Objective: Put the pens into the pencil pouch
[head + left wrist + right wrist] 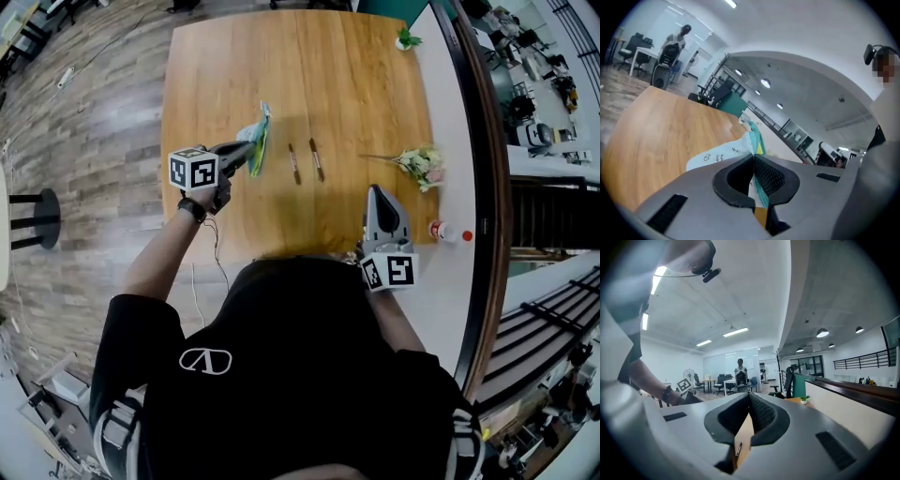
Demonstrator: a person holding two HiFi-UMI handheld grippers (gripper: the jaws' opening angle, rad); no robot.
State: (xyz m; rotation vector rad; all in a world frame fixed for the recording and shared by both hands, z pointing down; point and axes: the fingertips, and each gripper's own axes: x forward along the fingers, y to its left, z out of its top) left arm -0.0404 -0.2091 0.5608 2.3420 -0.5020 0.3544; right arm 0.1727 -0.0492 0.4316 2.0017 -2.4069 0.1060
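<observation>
Pencil pouch in left gripper

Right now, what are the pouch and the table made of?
The pencil pouch looks like soft cloth or thin plastic, pale with printed doodles and a teal zipper edge; it folds limply where the left gripper pinches it. The table looks like wood or a wood-look top, smooth, with grain lines and plank seams.
</observation>
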